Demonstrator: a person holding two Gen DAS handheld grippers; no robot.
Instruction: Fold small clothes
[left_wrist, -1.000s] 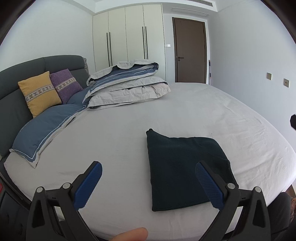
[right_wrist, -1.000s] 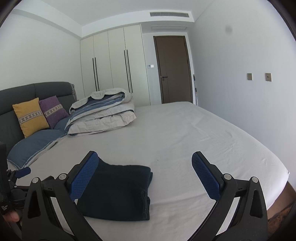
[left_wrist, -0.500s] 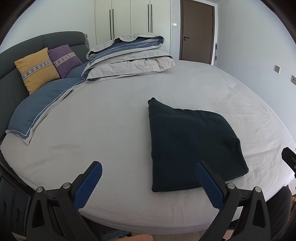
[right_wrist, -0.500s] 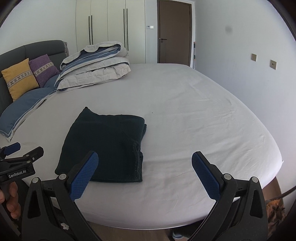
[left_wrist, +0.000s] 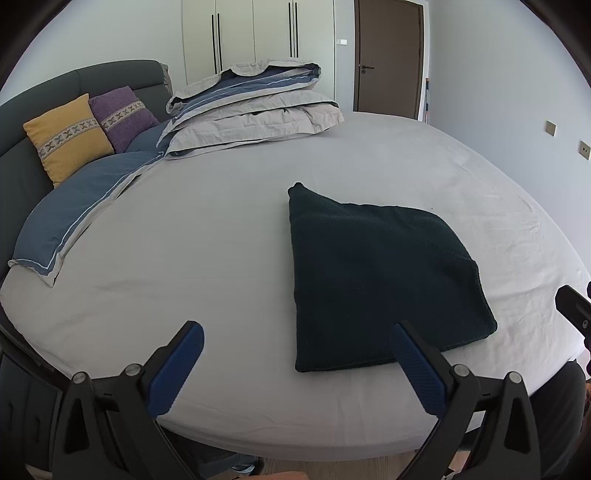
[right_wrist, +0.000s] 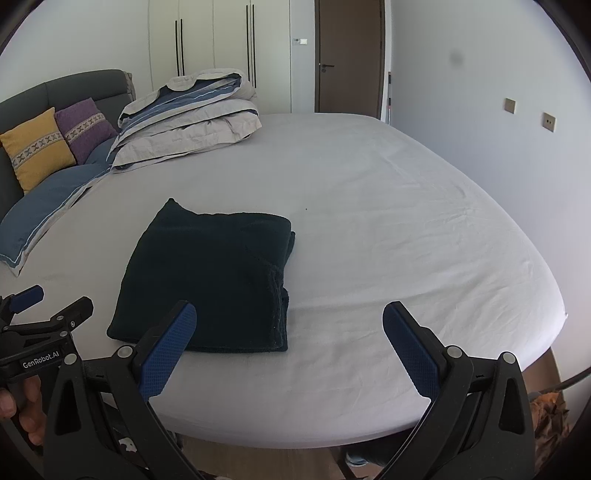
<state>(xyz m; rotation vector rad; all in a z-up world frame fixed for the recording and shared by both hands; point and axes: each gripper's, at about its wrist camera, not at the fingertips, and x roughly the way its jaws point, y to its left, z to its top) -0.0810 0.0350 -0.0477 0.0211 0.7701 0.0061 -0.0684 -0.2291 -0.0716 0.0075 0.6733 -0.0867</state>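
The dark garment (left_wrist: 380, 280) lies folded on the bed (left_wrist: 207, 243); both hand-held grippers (left_wrist: 295, 363) (right_wrist: 288, 347) hang spread and empty, likely finished.

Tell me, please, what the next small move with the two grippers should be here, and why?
Probably keep both grippers back and leave the garment alone. The dark green garment already lies folded into a compact rectangle on the bed sheet. The left gripper and right gripper are both open, empty and apart from it. I see no other loose clothing in either view.
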